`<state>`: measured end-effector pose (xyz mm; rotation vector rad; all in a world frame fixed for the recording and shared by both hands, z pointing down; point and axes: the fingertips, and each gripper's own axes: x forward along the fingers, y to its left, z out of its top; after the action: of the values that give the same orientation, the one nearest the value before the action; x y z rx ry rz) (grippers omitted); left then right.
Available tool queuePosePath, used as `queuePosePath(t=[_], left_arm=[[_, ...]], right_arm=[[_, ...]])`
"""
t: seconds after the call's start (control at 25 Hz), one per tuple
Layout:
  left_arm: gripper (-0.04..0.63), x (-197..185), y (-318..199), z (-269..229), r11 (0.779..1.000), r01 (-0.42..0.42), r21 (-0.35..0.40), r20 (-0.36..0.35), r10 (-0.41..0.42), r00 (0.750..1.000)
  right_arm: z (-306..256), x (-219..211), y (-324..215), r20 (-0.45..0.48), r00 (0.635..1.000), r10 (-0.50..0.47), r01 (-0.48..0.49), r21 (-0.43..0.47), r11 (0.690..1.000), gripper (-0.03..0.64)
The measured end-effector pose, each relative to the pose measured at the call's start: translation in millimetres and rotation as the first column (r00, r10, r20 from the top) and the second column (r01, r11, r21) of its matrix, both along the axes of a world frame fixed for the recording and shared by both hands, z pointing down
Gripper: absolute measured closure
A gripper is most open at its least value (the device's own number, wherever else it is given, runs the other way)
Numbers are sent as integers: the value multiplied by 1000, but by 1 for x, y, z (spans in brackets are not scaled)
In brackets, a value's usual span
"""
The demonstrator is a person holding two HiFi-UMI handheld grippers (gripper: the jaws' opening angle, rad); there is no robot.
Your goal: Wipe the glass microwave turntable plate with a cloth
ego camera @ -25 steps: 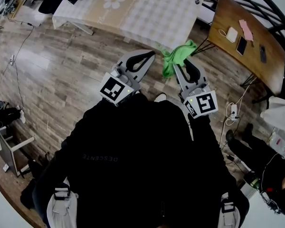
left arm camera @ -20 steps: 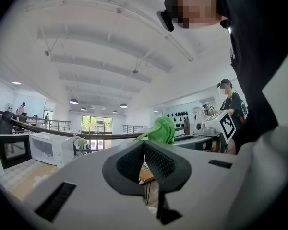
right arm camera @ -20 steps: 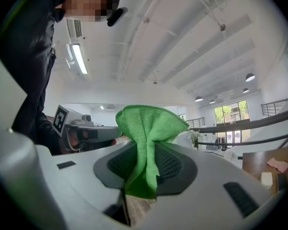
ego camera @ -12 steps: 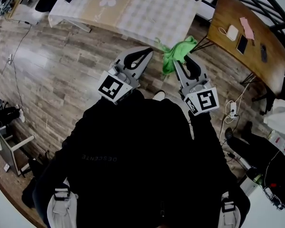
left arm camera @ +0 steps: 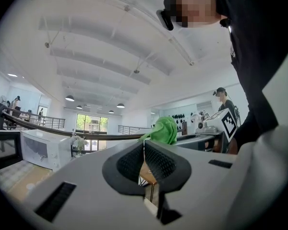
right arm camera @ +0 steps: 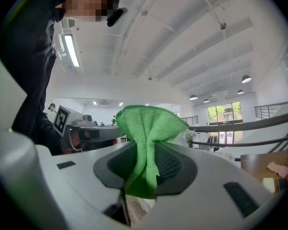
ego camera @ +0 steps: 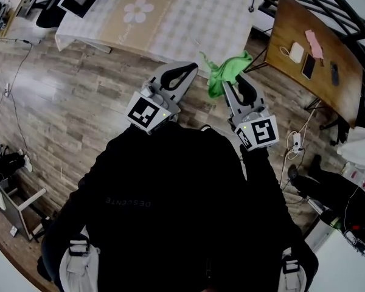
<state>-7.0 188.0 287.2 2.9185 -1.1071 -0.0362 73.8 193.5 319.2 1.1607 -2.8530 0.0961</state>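
Stands on a plank floor, black jacket filling the lower head view, both grippers held out in front. Carries a green cloth in the right gripper, jaws clamped on its middle, folds fanning above the pads and a short end hanging below. Holds the left gripper beside the right one and apart from it, jaws pressed together on nothing. Faces a bench under a checked cover with a flower print, beyond the cloth. Has a wooden desk off to the right, bearing phones and a pink item. Shows a white microwave at the left of the left gripper view.
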Motion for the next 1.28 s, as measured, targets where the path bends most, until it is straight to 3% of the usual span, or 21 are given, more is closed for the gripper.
queuePosePath(t=[0.84, 1.28], left_arm=[[574, -86, -110, 18, 985, -162, -54, -26, 161, 987], [574, -95, -137, 25, 972, -222, -76, -25, 221, 975]], right_arm=[[7, -84, -96, -40, 987, 154, -156, -70, 985, 492], [10, -99, -120, -49, 979, 197, -201, -83, 976, 492]])
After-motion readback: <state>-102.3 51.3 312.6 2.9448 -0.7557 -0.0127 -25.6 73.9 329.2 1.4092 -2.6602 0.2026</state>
